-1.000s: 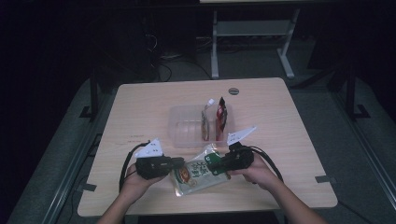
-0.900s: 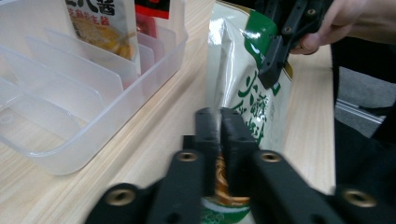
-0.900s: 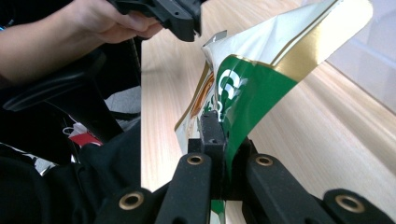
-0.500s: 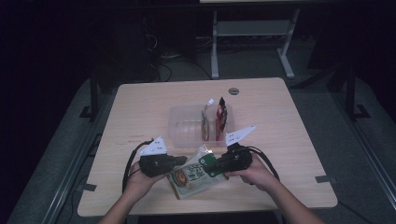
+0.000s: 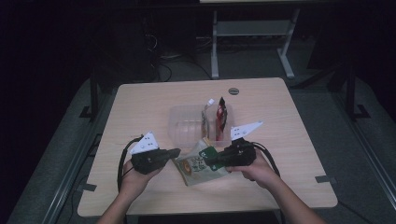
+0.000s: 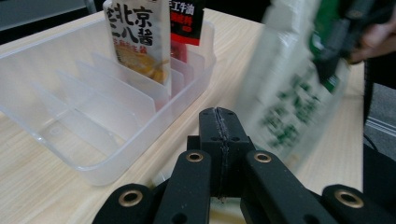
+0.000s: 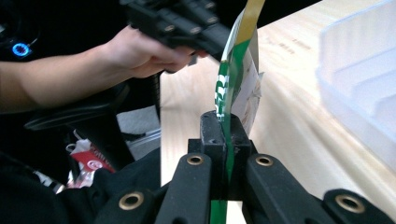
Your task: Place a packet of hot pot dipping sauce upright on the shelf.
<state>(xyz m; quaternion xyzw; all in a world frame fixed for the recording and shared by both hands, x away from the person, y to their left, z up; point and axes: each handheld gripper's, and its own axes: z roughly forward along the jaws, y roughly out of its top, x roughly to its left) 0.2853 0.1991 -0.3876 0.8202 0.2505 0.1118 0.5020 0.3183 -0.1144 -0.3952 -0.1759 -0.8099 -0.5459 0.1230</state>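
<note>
Right gripper (image 5: 208,161) is clamped tight on the green-and-white snack pouch (image 5: 200,164), jaws pinching its green edge; in the right gripper view (image 7: 223,122) the pouch (image 7: 238,84) stands edge-on straight up out of the closed jaws. Pouch is lifted off the wooden table (image 5: 140,105), tilted, hanging between the two grippers, just in front of the clear plastic divider bin (image 5: 187,126). Left gripper (image 5: 175,152) has jaws pressed fully together with nothing between them in the left gripper view (image 6: 219,122); its tip sits right at the pouch's left edge in the high view, contact unclear. From the left gripper, the pouch (image 6: 294,88) is up and to the right, blurred, with the right gripper's jaws on its upper part. The bin (image 6: 93,107) lies ahead-left of the left gripper, its slots mostly bare; two sachets stand upright in the far slots: a white-and-yellow sachet (image 6: 137,37) and, behind it, a red-and-black sachet (image 6: 184,21). In the high view these sachets (image 5: 206,117) (image 5: 221,116) stand in the bin's right part, just beyond the right gripper. Left hand (image 5: 133,179) and right hand (image 5: 257,170) grip the tools from the near table edge. In the right gripper view the left gripper (image 7: 177,23) shows above-left of the pouch, bin wall (image 7: 359,93) off to the right. Small dark round disc (image 5: 233,91) sits on the far table side, well apart from both grippers.
</note>
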